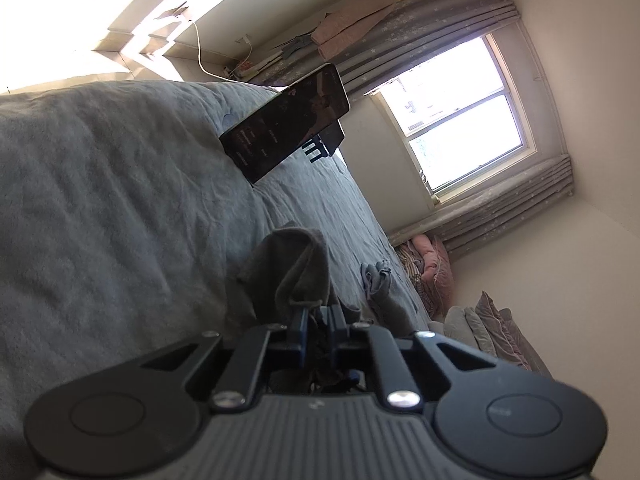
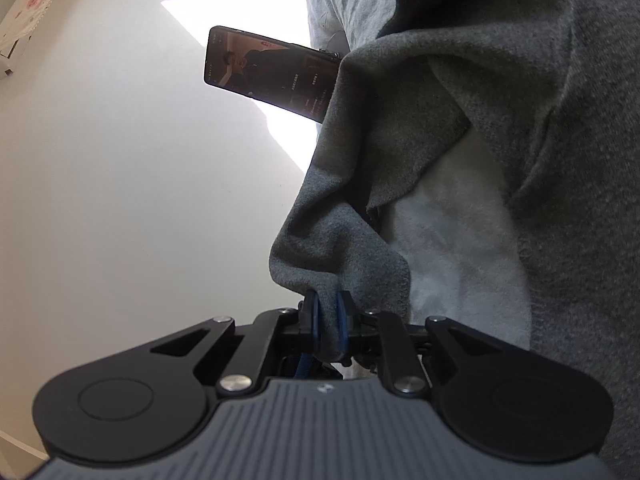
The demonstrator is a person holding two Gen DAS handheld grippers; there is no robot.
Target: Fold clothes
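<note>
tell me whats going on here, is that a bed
Yes, it's a bed with a grey cover. A person is holding a gripper in each hand, folding clothes. The left gripper is shut on a bunched piece of grey garment, and the right gripper is shut on an edge of grey cloth with a pale lining. A phone stands propped on the bed, near a window.

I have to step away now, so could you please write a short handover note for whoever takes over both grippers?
Left gripper: shut on a bunched edge of the grey garment, over the grey bedspread.
Right gripper: shut on another part of that garment, whose pale lining shows.
A phone stands on the bed.
Done: both grips taken.
Left: spread it flat, then fold; no fold is visible yet.
</note>
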